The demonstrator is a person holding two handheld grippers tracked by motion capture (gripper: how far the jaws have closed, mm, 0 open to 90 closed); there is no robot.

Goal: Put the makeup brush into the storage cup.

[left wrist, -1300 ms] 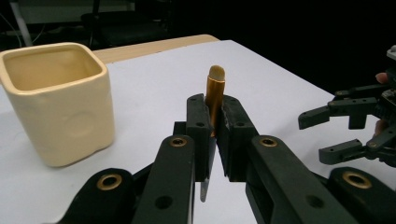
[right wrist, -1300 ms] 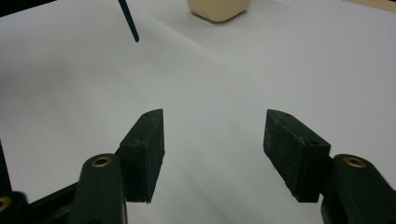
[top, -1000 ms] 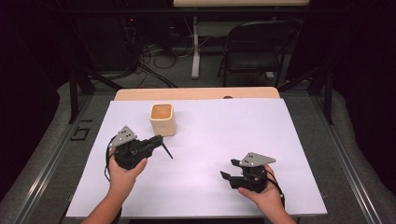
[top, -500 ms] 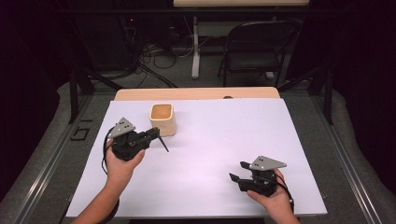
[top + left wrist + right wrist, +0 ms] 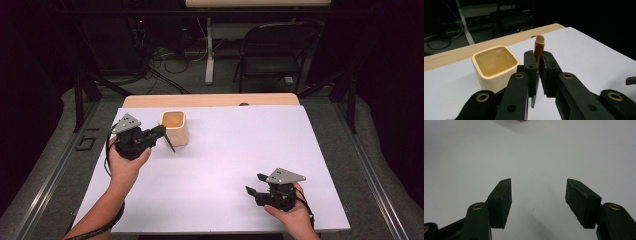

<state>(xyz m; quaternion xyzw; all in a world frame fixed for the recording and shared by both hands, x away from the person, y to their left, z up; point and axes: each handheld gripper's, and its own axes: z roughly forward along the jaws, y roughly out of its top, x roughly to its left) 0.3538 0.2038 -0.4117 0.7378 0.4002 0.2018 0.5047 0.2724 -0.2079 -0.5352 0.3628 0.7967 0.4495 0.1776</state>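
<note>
In the high view the left gripper [image 5: 159, 134] sits in the left-centre of the frame, higher and closer to the cream square cup [image 5: 175, 127] than it was half a second ago, when it was lower and a little further left; its jaws now reach right up beside the cup's near-left side. Its jaws are closed on a slim brush [image 5: 169, 142], whose dark handle slants down and to the right of the jaws in front of the cup. In the left gripper view the brush [image 5: 538, 51] stands upright between the two black jaws, its gold ferrule and pale rounded tip rising above them at the centre of the frame, with the cup [image 5: 494, 67] just to the left and touching nothing that can be seen. The right gripper [image 5: 257, 184] is at the lower right of the high view, resting over the white table sheet [image 5: 240, 150], about where it was half a second ago. In the right gripper view its jaws stand wide apart with bare white surface [image 5: 531, 157] between them and nothing held.
</note>
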